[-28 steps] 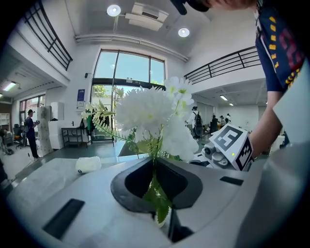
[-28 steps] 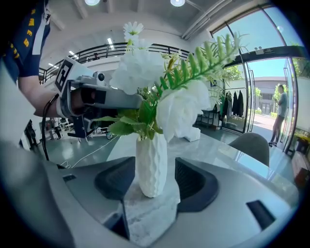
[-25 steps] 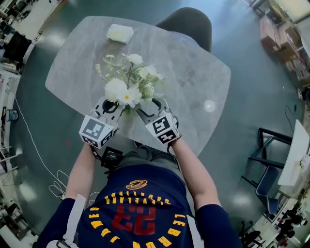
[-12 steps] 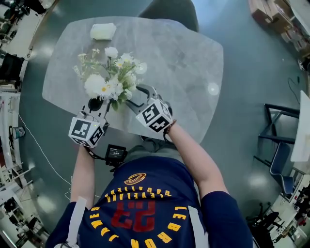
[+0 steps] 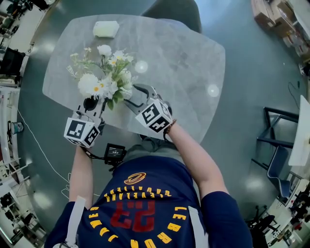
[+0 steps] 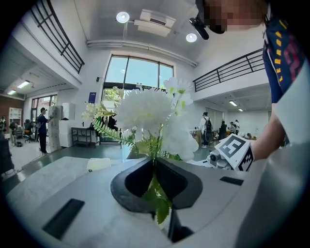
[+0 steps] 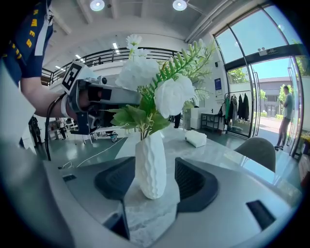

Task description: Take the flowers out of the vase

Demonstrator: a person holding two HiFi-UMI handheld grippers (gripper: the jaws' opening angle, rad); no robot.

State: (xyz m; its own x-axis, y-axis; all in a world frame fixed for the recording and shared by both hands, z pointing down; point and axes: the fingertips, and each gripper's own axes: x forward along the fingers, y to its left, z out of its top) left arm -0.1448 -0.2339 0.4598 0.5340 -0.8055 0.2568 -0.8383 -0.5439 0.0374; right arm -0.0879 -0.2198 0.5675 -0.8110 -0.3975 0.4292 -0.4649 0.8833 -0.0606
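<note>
White flowers with green fern sprigs (image 5: 101, 80) lean left over the marble table (image 5: 184, 72). My left gripper (image 5: 93, 102) is shut on their green stems; in the left gripper view a stem and a leaf (image 6: 156, 193) sit pinched between the dark jaws (image 6: 155, 167), with the blooms (image 6: 150, 109) above. In the right gripper view the white ribbed vase (image 7: 150, 164) stands on the table with my right gripper (image 7: 155, 172) shut on its lower body. The stems still enter the vase's mouth (image 7: 145, 133). The blooms hide the vase in the head view.
A folded white cloth (image 5: 105, 29) lies at the table's far side, with a grey chair (image 5: 174, 14) behind it. The table's near edge runs just in front of my body. People stand far off in the hall.
The bouquet has shifted and leaned a little to the left with my left gripper. The right gripper has held its place at the vase.
</note>
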